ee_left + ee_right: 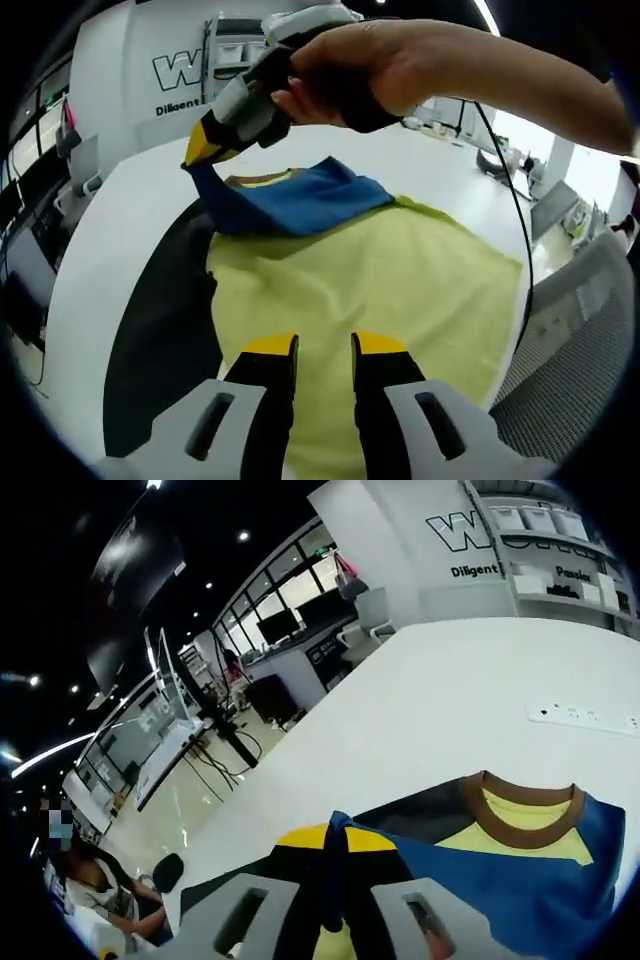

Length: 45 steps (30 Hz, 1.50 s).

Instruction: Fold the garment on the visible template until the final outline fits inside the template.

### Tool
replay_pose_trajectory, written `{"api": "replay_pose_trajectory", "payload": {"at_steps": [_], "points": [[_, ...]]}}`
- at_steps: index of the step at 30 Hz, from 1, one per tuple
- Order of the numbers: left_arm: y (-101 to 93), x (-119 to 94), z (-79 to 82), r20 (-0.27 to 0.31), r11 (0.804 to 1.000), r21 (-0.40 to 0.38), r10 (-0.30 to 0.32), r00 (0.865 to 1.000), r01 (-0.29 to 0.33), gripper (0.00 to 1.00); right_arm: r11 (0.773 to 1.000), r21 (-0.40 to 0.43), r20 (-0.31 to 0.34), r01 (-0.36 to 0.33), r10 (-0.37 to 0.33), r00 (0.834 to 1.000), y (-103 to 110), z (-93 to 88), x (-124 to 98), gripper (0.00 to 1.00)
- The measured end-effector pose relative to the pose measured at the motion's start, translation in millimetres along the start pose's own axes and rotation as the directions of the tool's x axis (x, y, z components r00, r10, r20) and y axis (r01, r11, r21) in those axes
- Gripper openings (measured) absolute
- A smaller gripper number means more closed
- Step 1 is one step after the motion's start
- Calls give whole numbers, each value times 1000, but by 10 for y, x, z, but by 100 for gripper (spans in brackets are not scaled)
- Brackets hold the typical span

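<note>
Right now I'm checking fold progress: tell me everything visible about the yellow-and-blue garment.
The yellow-green and blue cloth garment lies on the white table, over a black template. Its blue upper part with brown-trimmed collar is lifted and folded over the flat yellow body, one blue corner pinched in the right gripper. The left gripper hovers above it.

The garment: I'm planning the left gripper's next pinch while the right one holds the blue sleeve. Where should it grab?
Probably the near yellow-green hem of the garment, just beyond the open left gripper. That edge lies flat and free, so come in low from the near side. The right gripper already pinches the sleeve.
</note>
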<state>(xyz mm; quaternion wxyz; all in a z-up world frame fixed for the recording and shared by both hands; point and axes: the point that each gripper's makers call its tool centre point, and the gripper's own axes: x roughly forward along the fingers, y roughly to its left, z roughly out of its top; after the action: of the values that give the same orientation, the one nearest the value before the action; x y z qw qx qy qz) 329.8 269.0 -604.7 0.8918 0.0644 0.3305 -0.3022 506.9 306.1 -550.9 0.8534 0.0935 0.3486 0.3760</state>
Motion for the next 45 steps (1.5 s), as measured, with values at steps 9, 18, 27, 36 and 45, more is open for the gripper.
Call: {"api": "replay_pose_trajectory", "payload": {"at_steps": [9, 18, 27, 36, 45], "points": [[31, 27, 18, 3, 1000, -7, 7, 1000, -7, 16, 1000, 4, -40, -10, 11, 999, 6, -179, 108, 0], [28, 32, 0, -6, 1000, -5, 9, 1000, -9, 16, 1000, 3, -62, -11, 11, 998, 26, -293, 175, 0], [64, 19, 2, 2, 1000, -29, 5, 1000, -5, 16, 989, -137, -3, 46, -47, 999, -195, -177, -43, 31], [238, -79, 332, 110, 995, -94, 35, 993, -25, 18, 977, -178, 47, 121, -115, 992, -364, -8, -339, 41], [421, -37, 449, 124, 992, -114, 73, 990, -59, 20, 968, -189, 58, 167, -159, 986, -615, 39, -511, 39]]}}
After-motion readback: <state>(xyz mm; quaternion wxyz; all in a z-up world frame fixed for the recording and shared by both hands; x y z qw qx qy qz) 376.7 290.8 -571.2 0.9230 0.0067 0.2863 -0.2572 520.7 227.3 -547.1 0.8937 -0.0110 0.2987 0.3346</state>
